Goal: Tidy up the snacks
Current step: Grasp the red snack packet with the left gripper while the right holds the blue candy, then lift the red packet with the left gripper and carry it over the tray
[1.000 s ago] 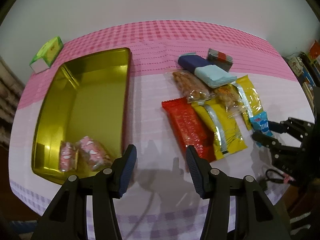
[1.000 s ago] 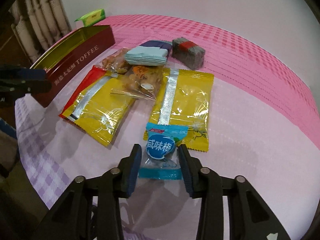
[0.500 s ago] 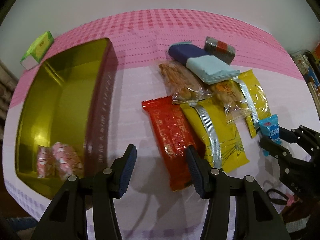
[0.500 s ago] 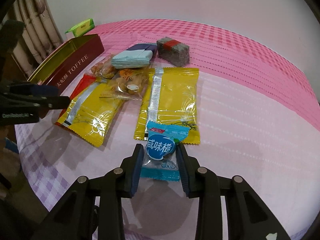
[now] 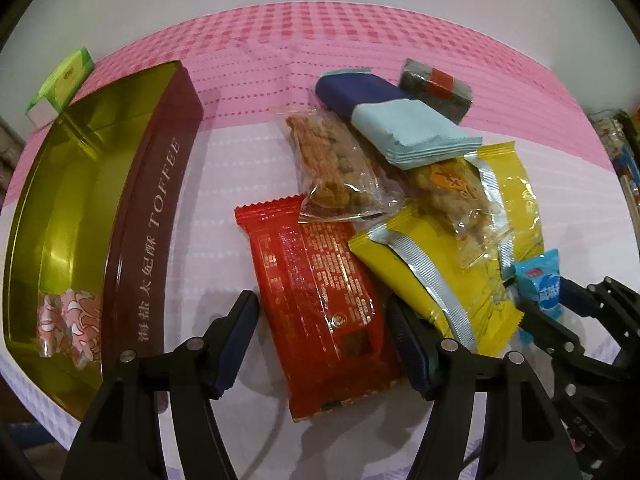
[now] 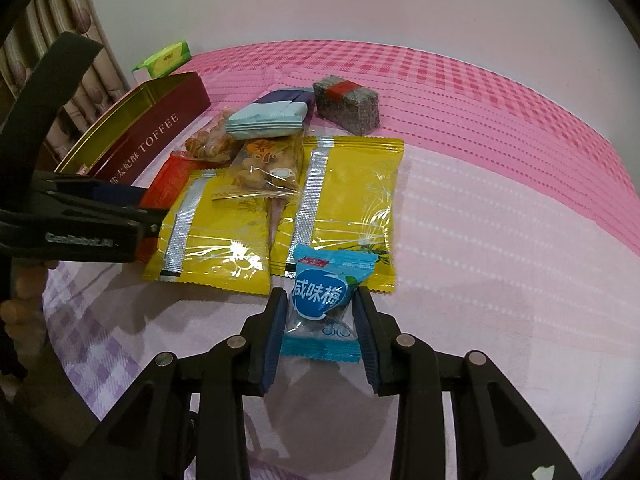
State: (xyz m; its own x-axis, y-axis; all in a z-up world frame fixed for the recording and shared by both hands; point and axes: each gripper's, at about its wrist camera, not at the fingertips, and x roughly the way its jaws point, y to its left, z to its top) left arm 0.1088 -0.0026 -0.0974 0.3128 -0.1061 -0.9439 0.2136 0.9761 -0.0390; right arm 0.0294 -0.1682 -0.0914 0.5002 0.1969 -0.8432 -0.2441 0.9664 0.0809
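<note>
We have the right gripper (image 6: pixel 320 312) pinching the blue candy packet (image 6: pixel 325 300) by its sides. The toffee tin (image 5: pixel 92 216) lies far left, nearer our left gripper (image 5: pixel 320 332) — spread wide astride the red packet (image 5: pixel 320 296), whose long axis runs along the fingers.

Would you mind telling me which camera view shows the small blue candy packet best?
The right wrist view: the blue candy packet sits close and central between the right gripper fingers, with its printed label readable. The left wrist view shows it only small near the right edge, partly hidden by that gripper.
</note>
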